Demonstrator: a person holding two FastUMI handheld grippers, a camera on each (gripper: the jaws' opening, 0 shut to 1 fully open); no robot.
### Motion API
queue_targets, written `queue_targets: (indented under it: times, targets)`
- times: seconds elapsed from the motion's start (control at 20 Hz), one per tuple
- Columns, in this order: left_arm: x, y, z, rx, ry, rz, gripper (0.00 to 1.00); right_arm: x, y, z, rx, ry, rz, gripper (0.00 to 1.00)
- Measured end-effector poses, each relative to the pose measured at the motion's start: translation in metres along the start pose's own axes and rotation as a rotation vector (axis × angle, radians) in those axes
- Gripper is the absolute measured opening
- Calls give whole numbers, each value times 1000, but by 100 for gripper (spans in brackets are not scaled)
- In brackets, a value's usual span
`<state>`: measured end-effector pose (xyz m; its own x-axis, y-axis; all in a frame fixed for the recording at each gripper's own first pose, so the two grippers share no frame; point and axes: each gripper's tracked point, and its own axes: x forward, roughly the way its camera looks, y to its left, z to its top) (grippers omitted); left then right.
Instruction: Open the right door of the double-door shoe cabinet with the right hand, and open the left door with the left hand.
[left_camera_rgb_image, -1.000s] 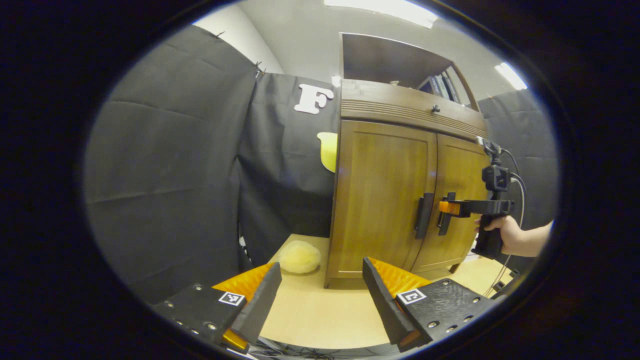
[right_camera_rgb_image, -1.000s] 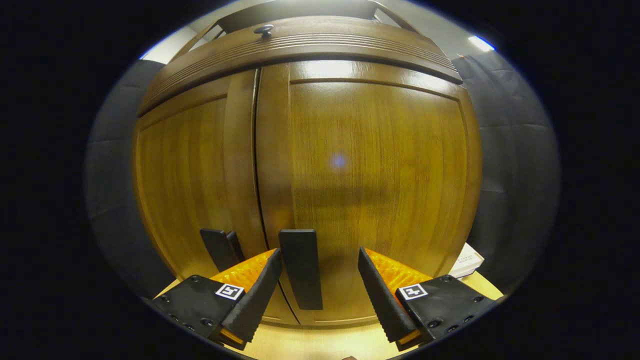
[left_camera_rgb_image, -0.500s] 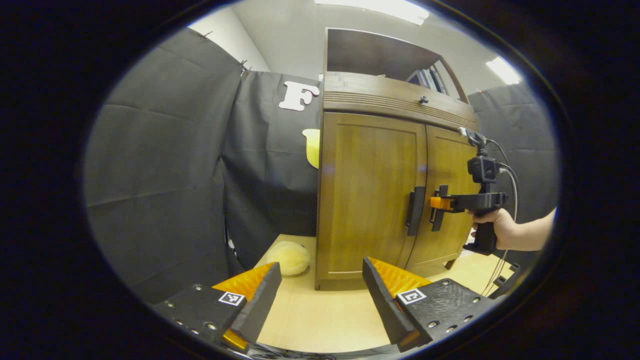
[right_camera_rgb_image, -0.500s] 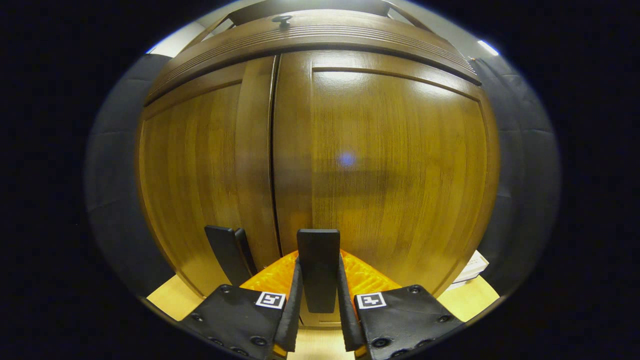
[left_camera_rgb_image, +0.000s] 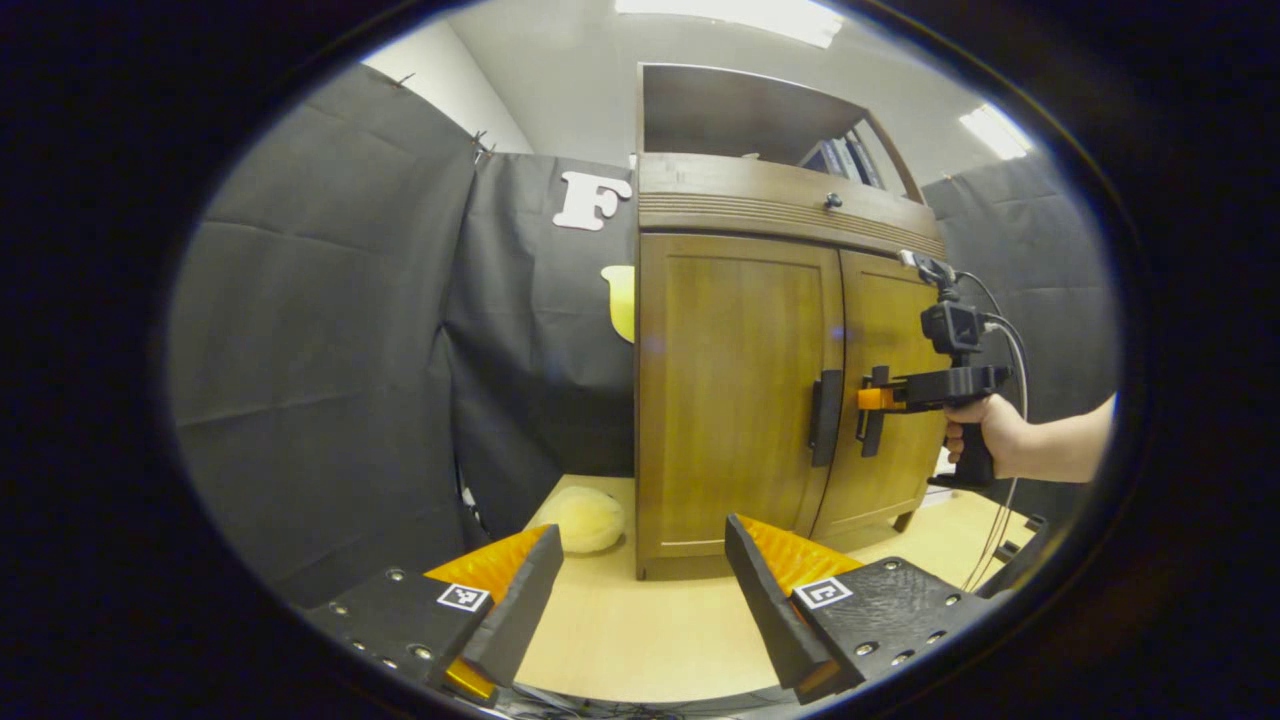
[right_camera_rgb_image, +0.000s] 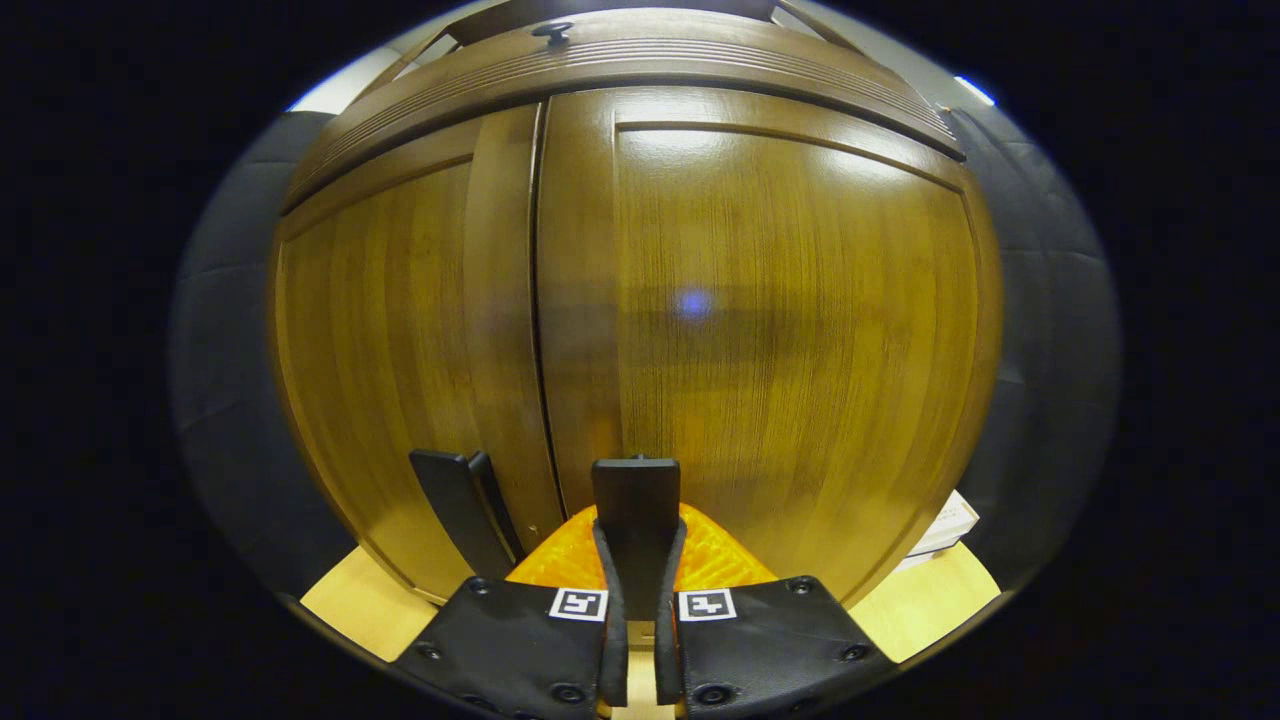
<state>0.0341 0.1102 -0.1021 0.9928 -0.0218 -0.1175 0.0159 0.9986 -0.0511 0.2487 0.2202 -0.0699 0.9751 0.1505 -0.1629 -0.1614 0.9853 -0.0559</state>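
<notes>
The right claw (right_camera_rgb_image: 634, 640) is clamped on the right door's black handle (right_camera_rgb_image: 636, 520), both fingers pressing its sides, a grip that suits pulling the right door (right_camera_rgb_image: 780, 330) out on its hinge; from the left gripper view the same claw (left_camera_rgb_image: 872, 398) meets that handle side-on, held by a hand (left_camera_rgb_image: 985, 432). Both doors of the shoe cabinet (left_camera_rgb_image: 780, 200) look closed. The left claw (left_camera_rgb_image: 640, 600) hangs wide and empty over the bench (left_camera_rgb_image: 640, 640), well apart from the left door (left_camera_rgb_image: 730, 390), whose handle (left_camera_rgb_image: 824, 417) lies ahead and somewhat right of its fingers, presumably waiting its turn
</notes>
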Motion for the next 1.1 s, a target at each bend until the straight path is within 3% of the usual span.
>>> queue_targets:
  times: [0.3,0.5,0.6,0.95,1.1]
  targets:
    - [-4,-1,-4,17,14,-15,94,-1,2,0,18,-5,18,10]
    - [-5,-2,3,-32,12,-5,94,0,5,1,15,-4,59,10]
    - [-5,-1,4,-21,7,-1,96,0,6,2,7,-6,80,14]
    - [-6,-3,6,-14,-8,2,92,0,10,4,2,-17,166,10]
    - [-9,-2,6,-6,0,9,96,-1,11,3,-4,-13,187,12]
